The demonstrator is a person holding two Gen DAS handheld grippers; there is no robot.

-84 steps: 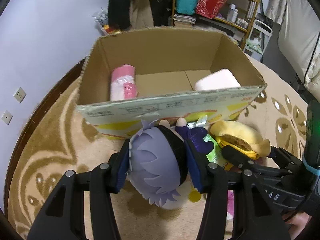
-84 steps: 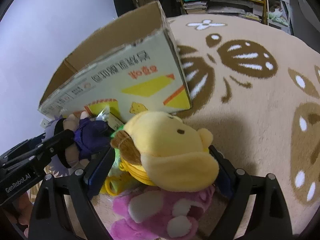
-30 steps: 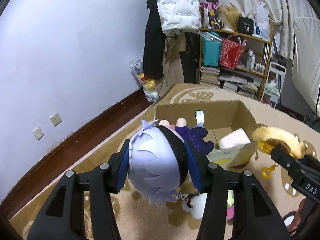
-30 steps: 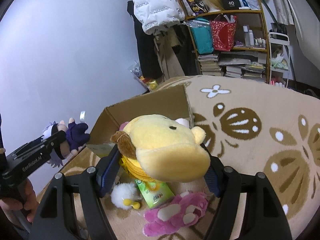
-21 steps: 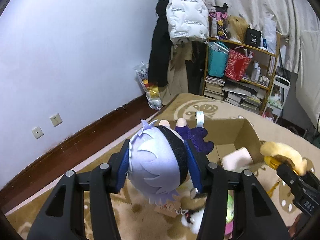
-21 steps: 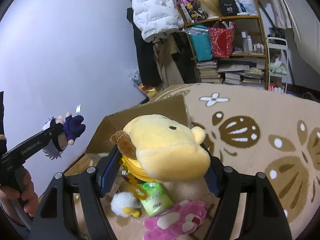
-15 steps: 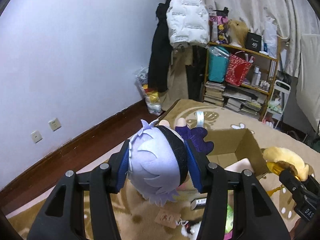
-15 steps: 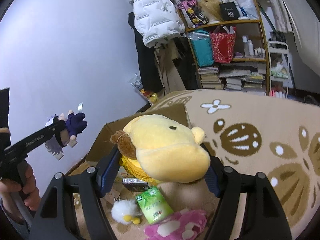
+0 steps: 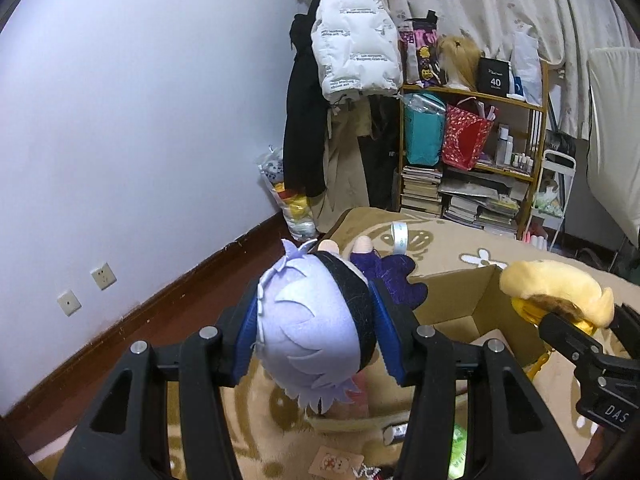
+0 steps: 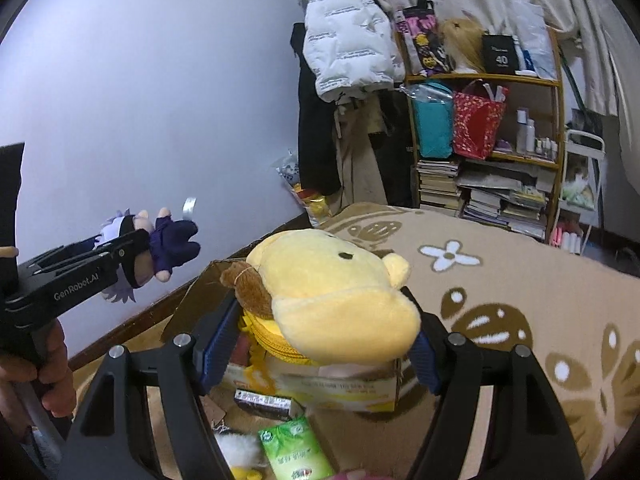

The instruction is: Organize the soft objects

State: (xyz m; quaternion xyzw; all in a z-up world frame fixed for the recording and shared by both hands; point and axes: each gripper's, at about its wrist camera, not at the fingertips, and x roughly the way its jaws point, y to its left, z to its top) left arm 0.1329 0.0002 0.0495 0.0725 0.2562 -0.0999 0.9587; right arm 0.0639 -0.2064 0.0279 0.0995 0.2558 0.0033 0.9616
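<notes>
Holding aloft: our left gripper jaws clamp purple-haired doll; right gripper jaws clamp yellow plush, above cardboard box

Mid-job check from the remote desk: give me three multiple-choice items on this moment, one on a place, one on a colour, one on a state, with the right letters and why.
1. Where does the cardboard box stand?
A. on the patterned rug
B. on the shelf
C. on a chair

2. What colour is the plush in the right tongs?
A. pink
B. yellow
C. green

3. What state are the left tongs in?
A. open and empty
B. shut on the purple-haired doll
C. lying on the floor

Answers:
1 A, the box sits on the rug.
2 B, its head is yellow.
3 B, both pads press the doll's head.
</notes>
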